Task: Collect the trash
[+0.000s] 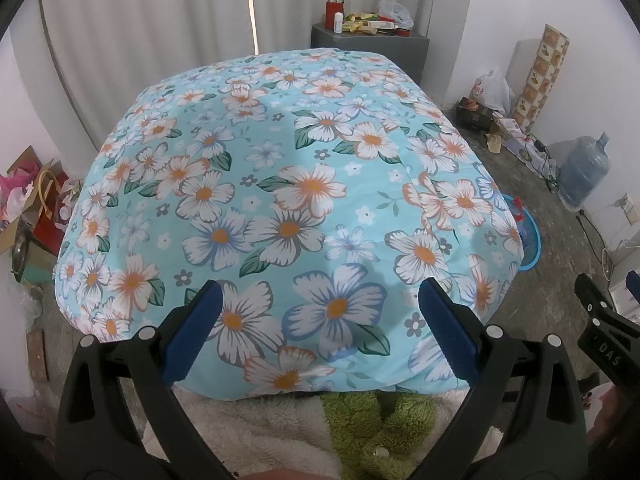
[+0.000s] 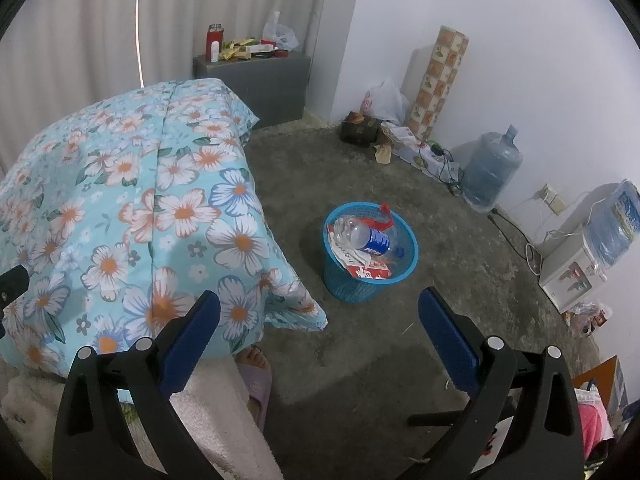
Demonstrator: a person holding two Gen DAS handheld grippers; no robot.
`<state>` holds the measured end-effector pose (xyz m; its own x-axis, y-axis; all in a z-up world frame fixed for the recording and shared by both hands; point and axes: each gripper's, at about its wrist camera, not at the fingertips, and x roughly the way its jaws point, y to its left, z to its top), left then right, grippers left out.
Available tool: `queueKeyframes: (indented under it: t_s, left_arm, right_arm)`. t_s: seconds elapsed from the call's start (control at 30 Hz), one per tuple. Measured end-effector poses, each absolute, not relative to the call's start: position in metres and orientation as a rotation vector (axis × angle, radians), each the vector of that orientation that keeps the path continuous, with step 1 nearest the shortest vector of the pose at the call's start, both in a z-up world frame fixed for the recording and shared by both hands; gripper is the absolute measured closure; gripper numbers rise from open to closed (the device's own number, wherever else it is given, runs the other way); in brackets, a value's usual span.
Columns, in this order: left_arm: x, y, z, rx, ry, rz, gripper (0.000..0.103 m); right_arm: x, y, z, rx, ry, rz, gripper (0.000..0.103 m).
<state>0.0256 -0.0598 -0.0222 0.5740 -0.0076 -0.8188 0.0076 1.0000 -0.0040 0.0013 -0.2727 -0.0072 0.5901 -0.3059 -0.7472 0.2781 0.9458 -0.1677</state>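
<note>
Rough grey concrete floor [image 2: 400,184] ran from white curtains to a white wall, and a table draped in a blue floral cloth [image 1: 280,184] filled most of the space in front of the person. Behind it stood a grey cabinet [image 2: 256,80] crowded with a red flask, packets and a plastic bag. Along the wall sat a patterned roll [image 2: 438,80], a white bag, a dark box, trailing cables and a big water jug [image 2: 494,168]. Just beside the table's draped corner, on the floor, stood the blue basket [image 2: 370,256], holding a plastic bottle [image 2: 364,236], a red-and-white carton and crumpled paper. A slippered foot [image 2: 256,376] showed below the cloth's edge. The left gripper [image 1: 320,312] hung over the near edge of the table, fingers spread wide and empty. The right gripper [image 2: 320,320] pointed at the bare floor near the basket, likewise spread with nothing between its pads.
</note>
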Motion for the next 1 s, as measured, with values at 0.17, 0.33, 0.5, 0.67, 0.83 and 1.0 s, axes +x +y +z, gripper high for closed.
queueKeyframes:
  t_s: [0.17, 0.33, 0.5, 0.67, 0.83, 1.0]
  left_arm:
    - [0.0257, -0.0602, -0.022, -0.001, 0.96, -0.009, 0.009]
    - [0.0256, -0.0596, -0.0222, 0.0, 0.96, -0.008, 0.009]
    - [0.0258, -0.0602, -0.0221, -0.001, 0.96, -0.008, 0.009]
    - [0.0254, -0.0597, -0.0224, -0.001, 0.961, -0.009, 0.009]
    - [0.0254, -0.0598, -0.0226, -0.001, 0.962, -0.008, 0.009]
    - [0.0257, -0.0602, -0.0227, -0.001, 0.961, -0.008, 0.009]
  right_arm:
    - [0.0012, -0.2729, -0.0079, -0.035, 0.877, -0.341, 0.007]
    - [0.0011, -0.272, -0.0083, -0.035, 0.877, -0.339, 0.007]
    - [0.0017, -0.2727, -0.0079, -0.035, 0.877, -0.341, 0.007]
    - [0.0025, -0.2724, -0.0077, -0.036, 0.88, -0.342, 0.007]
    - [0.001, -0.2735, -0.0114, -0.035, 0.882, -0.34, 0.007]
    - [-0.0001, -0.2739, -0.014, -0.036, 0.884, -0.338, 0.007]
